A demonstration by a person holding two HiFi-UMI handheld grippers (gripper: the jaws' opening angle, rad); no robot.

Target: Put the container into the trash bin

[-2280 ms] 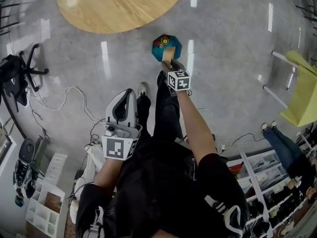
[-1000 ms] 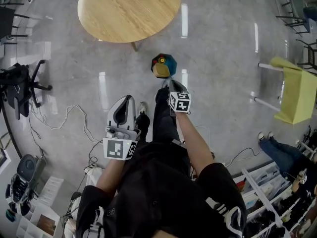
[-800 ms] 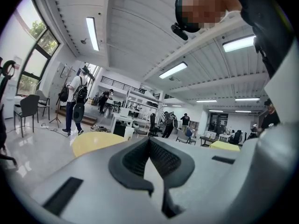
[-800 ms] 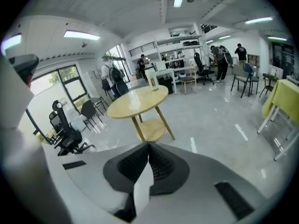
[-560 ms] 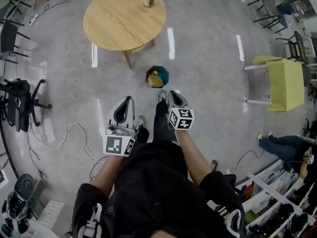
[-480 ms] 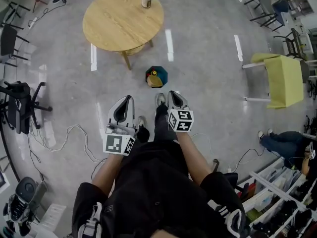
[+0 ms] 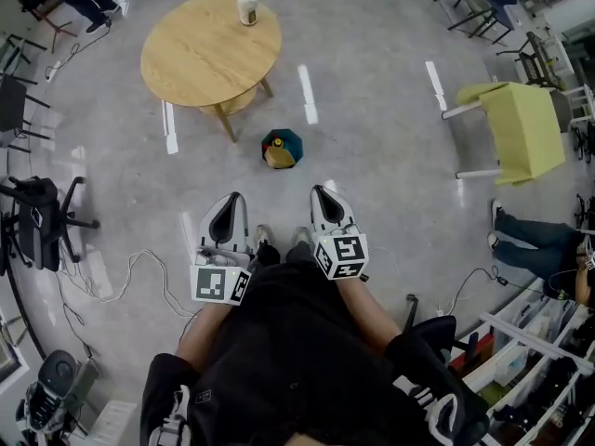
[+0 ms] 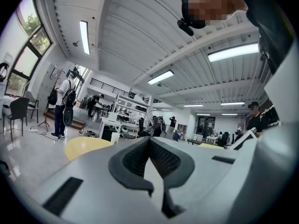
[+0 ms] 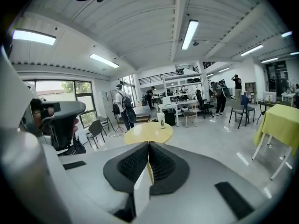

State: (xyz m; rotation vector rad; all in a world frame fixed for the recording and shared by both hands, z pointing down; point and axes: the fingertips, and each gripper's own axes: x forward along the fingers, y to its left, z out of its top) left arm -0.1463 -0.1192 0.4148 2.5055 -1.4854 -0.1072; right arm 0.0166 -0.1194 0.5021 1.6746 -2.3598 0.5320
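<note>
**Head view.** One trash bin (image 7: 288, 140) stands on the floor, farther than the two grippers and nearer than the one round table (image 7: 200, 59), which carries one cup (image 7: 247, 5). One tan thing, I believe the container (image 7: 275, 161), shows in the bin at its near side. The left gripper (image 7: 231, 200) and the right gripper (image 7: 317, 191) are held close to the body, well apart from the bin. The container seems to lie high at the rim, so it may slide out. A careless step forward could knock the bin over. One loose cable (image 7: 139, 268) on the floor at the left may catch a foot.

**Left gripper view.** The two pads meet and nothing is between them.

**Right gripper view.** The jaws are closed on nothing. The table and its cup stand far ahead. The bin does not show here, so this view cannot confirm how the container sits.
</note>
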